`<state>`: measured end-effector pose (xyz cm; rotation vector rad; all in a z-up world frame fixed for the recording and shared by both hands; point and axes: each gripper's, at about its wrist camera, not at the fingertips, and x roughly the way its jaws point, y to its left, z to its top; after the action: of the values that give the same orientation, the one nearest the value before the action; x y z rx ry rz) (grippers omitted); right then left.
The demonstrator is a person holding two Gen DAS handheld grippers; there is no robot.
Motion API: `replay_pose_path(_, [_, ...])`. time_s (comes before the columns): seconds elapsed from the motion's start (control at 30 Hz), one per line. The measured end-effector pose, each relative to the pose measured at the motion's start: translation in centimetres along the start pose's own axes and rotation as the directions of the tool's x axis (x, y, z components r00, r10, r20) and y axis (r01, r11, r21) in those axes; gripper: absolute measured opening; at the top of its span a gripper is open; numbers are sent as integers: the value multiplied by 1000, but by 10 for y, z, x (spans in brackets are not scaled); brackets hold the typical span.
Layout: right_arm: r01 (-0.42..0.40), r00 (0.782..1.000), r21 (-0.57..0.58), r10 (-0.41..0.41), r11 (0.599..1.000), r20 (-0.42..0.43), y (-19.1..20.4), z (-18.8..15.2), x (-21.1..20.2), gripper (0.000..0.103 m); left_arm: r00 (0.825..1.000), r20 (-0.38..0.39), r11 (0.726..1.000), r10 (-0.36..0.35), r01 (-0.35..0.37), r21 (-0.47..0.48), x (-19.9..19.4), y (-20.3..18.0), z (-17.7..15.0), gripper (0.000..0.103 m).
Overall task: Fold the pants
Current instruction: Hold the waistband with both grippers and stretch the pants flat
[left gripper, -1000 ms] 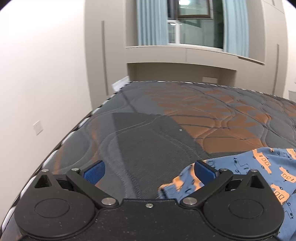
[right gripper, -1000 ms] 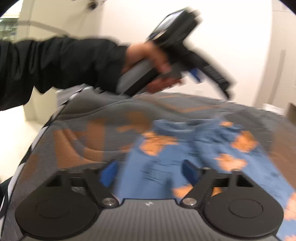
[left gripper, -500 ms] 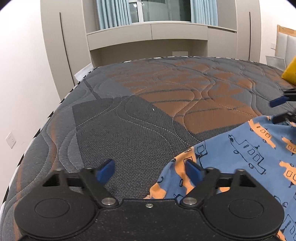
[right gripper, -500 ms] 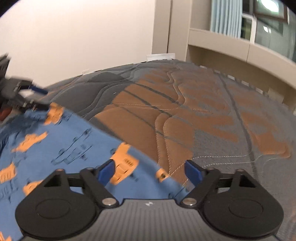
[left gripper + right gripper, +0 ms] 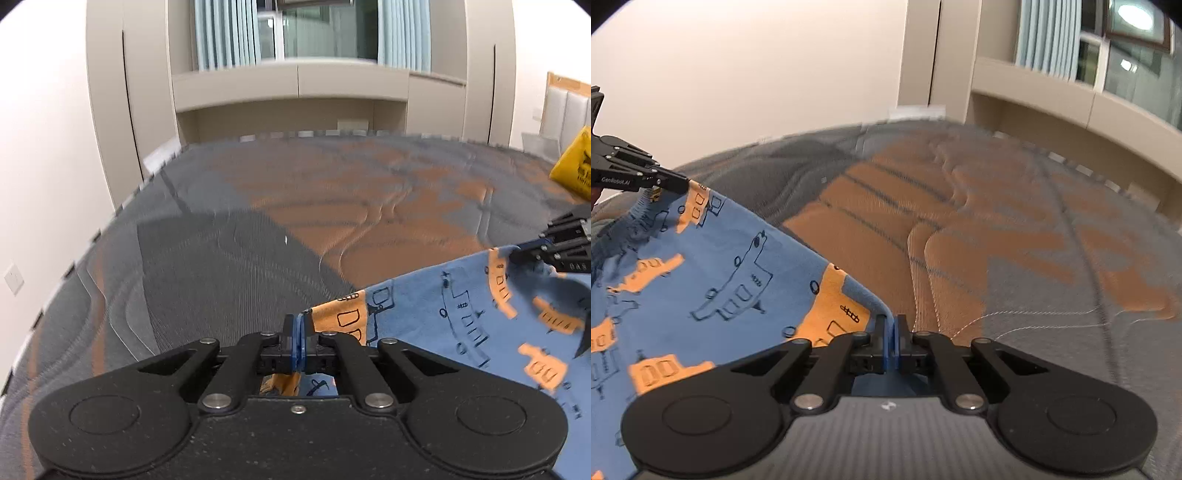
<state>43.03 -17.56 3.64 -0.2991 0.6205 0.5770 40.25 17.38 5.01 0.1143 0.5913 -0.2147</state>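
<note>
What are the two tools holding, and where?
Both hold the pants. The left tool pinches one corner of their edge; the right tool pinches the other corner.

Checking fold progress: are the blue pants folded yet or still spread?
Spread, not yet folded: the pants show as one stretched sheet between the left gripper and right gripper, each shut on a corner. Jaws just closed.
</note>
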Motion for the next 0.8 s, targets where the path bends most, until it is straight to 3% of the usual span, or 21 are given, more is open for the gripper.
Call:
replay_pose_path(0.17, [64, 989, -58, -55, 996, 134, 38, -16, -75, 3, 997, 74, 999, -21, 19, 39, -51, -12, -9, 1])
replay_pose_path(0.33, [85, 977, -130, -57, 988, 203, 88, -50, -142, 3, 992, 96, 990, -79, 67, 127, -105, -28, -41, 1])
replay_pose_path(0.57, [81, 981, -177, -47, 981, 189, 147, -96, -189, 3, 993, 34, 960, -116, 103, 260, -146, -53, -101, 1])
replay_pose_path(0.8, [90, 986, -158, -66, 983, 150, 175, -132, -203, 3, 992, -2, 944, -128, 122, 306, -159, -65, -143, 1])
